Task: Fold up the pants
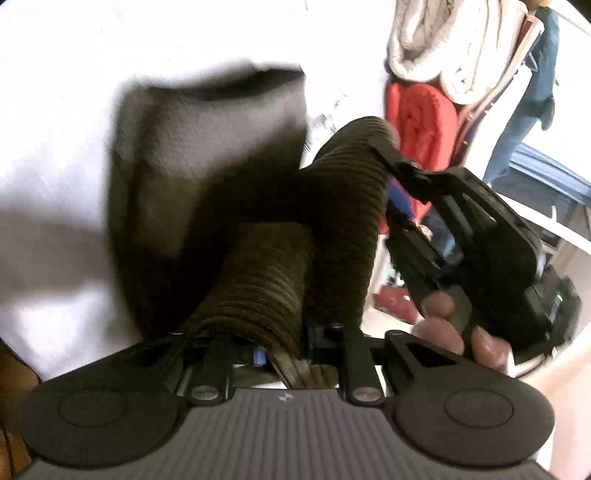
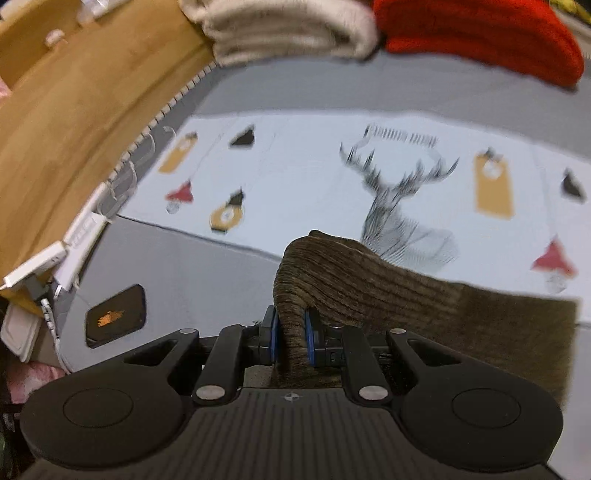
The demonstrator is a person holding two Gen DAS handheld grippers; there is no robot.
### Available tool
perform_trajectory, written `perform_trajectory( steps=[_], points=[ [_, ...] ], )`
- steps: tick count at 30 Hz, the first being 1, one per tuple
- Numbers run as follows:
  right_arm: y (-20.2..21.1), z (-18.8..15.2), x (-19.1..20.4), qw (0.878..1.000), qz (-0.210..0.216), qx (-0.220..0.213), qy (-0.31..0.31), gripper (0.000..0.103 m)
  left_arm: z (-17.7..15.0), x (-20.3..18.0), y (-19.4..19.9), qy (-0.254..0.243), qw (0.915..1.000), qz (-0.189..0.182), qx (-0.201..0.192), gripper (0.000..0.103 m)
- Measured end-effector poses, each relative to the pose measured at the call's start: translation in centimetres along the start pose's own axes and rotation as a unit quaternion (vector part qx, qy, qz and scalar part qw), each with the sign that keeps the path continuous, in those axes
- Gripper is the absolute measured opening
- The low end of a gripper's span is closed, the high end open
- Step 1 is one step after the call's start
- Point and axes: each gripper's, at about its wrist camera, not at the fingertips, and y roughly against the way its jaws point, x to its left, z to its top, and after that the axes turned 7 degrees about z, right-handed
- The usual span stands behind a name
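A pale sheet (image 2: 295,173) printed with a stag and small coloured figures covers the surface, a grey border around it and a wooden board (image 2: 74,122) along its left edge; at the far side lie a cream towel (image 2: 288,33) and a red towel (image 2: 480,37), side by side. The pants (image 2: 369,288), brown corduroy, are lifted off the sheet at one end, the rest draping down flat onto it in the left view; a fold of them runs straight back between the blue pads (image 2: 309,343) of the right gripper (image 2: 291,341), which is clamped nearly closed on the cloth. The left gripper (image 1: 284,354) likewise has a bunch of cord pinched between its fingers, the ribbed fabric rising just ahead of it; the two grips are near each other, the right tool showing in the left view, held at an angle by a hand (image 1: 454,328).
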Motion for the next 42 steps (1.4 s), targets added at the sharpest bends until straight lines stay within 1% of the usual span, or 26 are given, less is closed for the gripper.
perform_trajectory(
  steps=[2,3,4,5,6,7,8,10,12,13,15,17,20,22,25,27,28,29,30,31,33,34,37,39,40,42],
  points=[
    [-2.1,-0.4,-0.8,0.998,0.027,0.008,-0.048,0.024,1.1,0.7,1.1,0.009,0.9999,0.003,-0.009,0.036],
    [-2.6,-0.6,-1.3,0.996,0.048,0.007,-0.076,0.032,1.5,0.8,1.7,0.012,0.9999,0.000,-0.006,0.037],
    [-2.7,-0.6,-1.7,0.992,0.077,0.004,-0.102,0.044,1.9,1.0,1.7,0.011,0.9999,-0.001,-0.001,0.043],
    [-2.4,-0.5,-2.1,0.988,0.103,0.004,-0.117,0.049,2.0,0.9,2.2,0.003,1.0000,0.001,0.001,0.050],
    [-1.8,-0.4,-2.4,0.982,0.136,0.006,-0.133,0.054,2.0,0.6,2.9,-0.011,0.9999,0.007,-0.004,0.053],
    [-0.9,-0.4,-2.8,0.974,0.174,0.008,-0.143,0.053,1.9,0.6,3.6,-0.027,0.9995,0.012,-0.009,0.061],
    [0.4,-0.5,-3.2,0.967,0.210,0.006,-0.146,0.053,1.8,0.2,4.1,-0.043,0.9989,0.015,-0.012,0.073],
    [4.1,-1.0,-3.8,0.963,0.239,-0.020,-0.122,0.059,1.2,-1.3,5.7,-0.074,0.9965,0.026,-0.030,0.085],
    [8.3,-2.3,-4.8,0.972,0.216,-0.051,-0.073,0.064,0.7,-3.4,7.7,-0.118,0.9889,0.049,-0.077,0.091],
    [10.2,-3.3,-5.5,0.978,0.193,-0.065,-0.049,0.067,0.5,-4.1,8.6,-0.131,0.9858,0.056,-0.088,0.092],
    [12.8,-5.4,-7.0,0.986,0.134,-0.093,-0.014,0.067,-0.1,-6.3,9.8,-0.172,0.9784,0.054,-0.101,0.092],
    [14.0,-8.1,-8.4,0.991,0.062,-0.116,0.014,0.067,-1.1,-8.5,10.2,-0.208,0.9695,0.066,-0.112,0.092],
    [13.8,-12.4,-9.3,0.989,-0.019,-0.136,0.046,0.067,-3.4,-11.0,9.1,-0.258,0.9584,0.075,-0.097,0.092],
    [13.2,-14.8,-8.8,0.986,-0.039,-0.147,0.067,0.066,-4.9,-12.0,7.4,-0.273,0.9563,0.070,-0.076,0.092],
    [11.7,-17.7,-6.5,0.981,-0.036,-0.161,0.101,0.065,-6.8,-12.7,4.4,-0.306,0.9492,0.070,-0.025,0.092],
    [9.8,-18.8,-4.3,0.978,-0.028,-0.154,0.134,0.065,-6.8,-12.3,2.1,-0.313,0.9452,0.094,-0.001,0.092],
    [9.0,-19.7,-4.0,0.978,-0.015,-0.143,0.150,0.064,-6.4,-12.0,1.5,-0.314,0.9431,0.111,-0.007,0.092],
    [7.9,-20.1,-3.4,0.980,0.011,-0.128,0.151,0.062,-5.6,-11.3,1.1,-0.310,0.9400,0.139,-0.027,0.092],
    [6.5,-20.3,-3.3,0.984,0.037,-0.111,0.137,0.053,-4.7,-10.4,1.1,-0.303,0.9378,0.162,-0.050,0.092],
    [5.2,-20.5,-3.2,0.987,0.044,-0.101,0.121,0.053,-3.7,-9.4,1.2,-0.292,0.9376,0.176,-0.068,0.092],
    [3.8,-20.9,-3.1,0.984,0.051,-0.109,0.134,0.054,-1.3,-7.1,1.5,-0.260,0.9467,0.177,-0.070,0.080],
    [3.5,-21.0,-3.1,0.982,0.056,-0.115,0.141,0.055,-0.8,-6.5,1.6,-0.262,0.9467,0.175,-0.067,0.074],
    [4.0,-20.9,-3.4,0.979,0.078,-0.111,0.154,0.058,-0.7,-6.1,1.7,-0.283,0.9426,0.166,-0.060,0.073],
    [4.9,-20.5,-4.0,0.979,0.096,-0.102,0.148,0.057,-1.4,-6.2,2.0,-0.301,0.9364,0.168,-0.065,0.074],
    [5.4,-20.3,-4.3,0.979,0.099,-0.099,0.146,0.057,-2.0,-6.5,2.0,-0.316,0.9302,0.174,-0.069,0.075],
    [6.9,-20.0,-5.2,0.981,0.096,-0.097,0.137,0.058,-3.6,-8.0,2.6,-0.348,0.9150,0.185,-0.088,0.086]
  ],
)
